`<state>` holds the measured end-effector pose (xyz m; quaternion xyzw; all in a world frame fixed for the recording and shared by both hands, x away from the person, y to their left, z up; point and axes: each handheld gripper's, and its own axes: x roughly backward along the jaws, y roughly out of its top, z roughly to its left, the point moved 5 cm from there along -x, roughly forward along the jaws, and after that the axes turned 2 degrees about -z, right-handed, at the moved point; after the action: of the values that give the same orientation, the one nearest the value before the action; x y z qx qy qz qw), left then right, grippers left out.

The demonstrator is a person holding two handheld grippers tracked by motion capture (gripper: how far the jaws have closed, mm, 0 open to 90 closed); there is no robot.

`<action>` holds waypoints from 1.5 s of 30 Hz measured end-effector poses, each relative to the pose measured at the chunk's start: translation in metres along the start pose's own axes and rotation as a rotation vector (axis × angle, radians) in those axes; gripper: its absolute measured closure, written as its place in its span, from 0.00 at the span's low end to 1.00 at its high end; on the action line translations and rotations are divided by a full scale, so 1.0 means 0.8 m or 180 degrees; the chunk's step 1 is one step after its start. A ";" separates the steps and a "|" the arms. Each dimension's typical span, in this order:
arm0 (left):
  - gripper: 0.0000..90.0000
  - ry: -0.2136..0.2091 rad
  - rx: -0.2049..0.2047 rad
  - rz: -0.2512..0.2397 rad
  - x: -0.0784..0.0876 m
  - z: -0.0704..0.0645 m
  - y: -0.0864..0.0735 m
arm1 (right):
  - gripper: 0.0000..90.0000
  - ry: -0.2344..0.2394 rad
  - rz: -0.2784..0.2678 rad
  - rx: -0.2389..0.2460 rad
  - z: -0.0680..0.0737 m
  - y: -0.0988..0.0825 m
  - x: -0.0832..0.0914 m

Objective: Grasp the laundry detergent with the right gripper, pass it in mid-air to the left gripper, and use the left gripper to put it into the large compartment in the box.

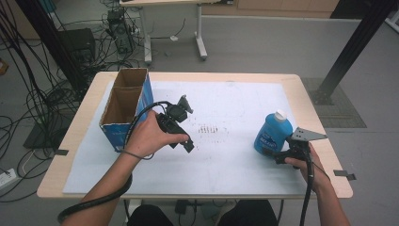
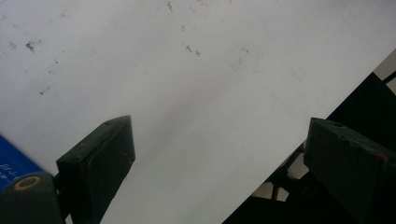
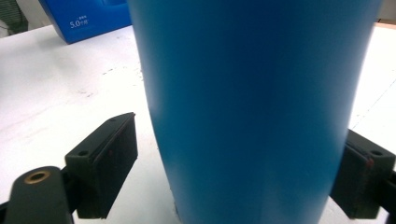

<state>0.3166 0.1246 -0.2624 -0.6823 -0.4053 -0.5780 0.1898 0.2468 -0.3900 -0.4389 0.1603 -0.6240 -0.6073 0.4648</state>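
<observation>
**Bottle between R jaws, not yet clamped**

Blue bottle (image 1: pixel 273 133) stands upright at table's right, long axis vertical, btwn right gripper (image 3: pixel 233 177) jaws: left pad w/ gap, right pad at its side (contact unclear). Left gripper (image 2: pixel 219 163) open, empty, well apart, near cardboard box (image 1: pixel 126 107)

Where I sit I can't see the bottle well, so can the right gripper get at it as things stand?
Probably yes. The blue bottle stands upright between the jaws of the right gripper; one pad looks to touch it, the other stands apart, and nothing blocks the way.
</observation>
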 end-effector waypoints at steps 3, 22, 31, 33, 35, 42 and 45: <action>0.10 -0.0002 0.0002 0.0002 0.000 0.000 0.000 | 0.17 -0.0013 -0.0011 -0.0003 0.000 -0.001 0.000; 0.10 -0.0001 0.0001 0.0007 0.000 -0.001 0.001 | 0.32 -0.0075 -0.0063 0.0036 0.002 -0.005 -0.003; 0.10 0.0003 0.0015 0.0001 0.001 0.000 0.000 | 0.37 -0.0099 -0.0092 0.0022 0.000 -0.007 -0.003; 0.10 0.0003 0.0018 0.0002 0.001 0.001 0.000 | 0.38 -0.0093 -0.0098 0.0027 0.000 -0.007 -0.004; 0.10 0.0007 0.0022 -0.0002 0.000 0.001 0.000 | 0.40 -0.0088 -0.0093 0.0030 0.001 -0.007 -0.005; 0.10 0.0009 0.0033 -0.0008 0.001 0.002 -0.002 | 0.43 -0.0084 -0.0105 0.0066 0.001 -0.007 -0.004; 0.10 0.0005 0.0039 -0.0012 0.001 0.002 -0.003 | 0.43 -0.0091 -0.0111 0.0085 0.002 -0.008 -0.004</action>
<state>0.3162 0.1274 -0.2627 -0.6800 -0.4100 -0.5764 0.1931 0.2455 -0.3877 -0.4455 0.1686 -0.6357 -0.6092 0.4431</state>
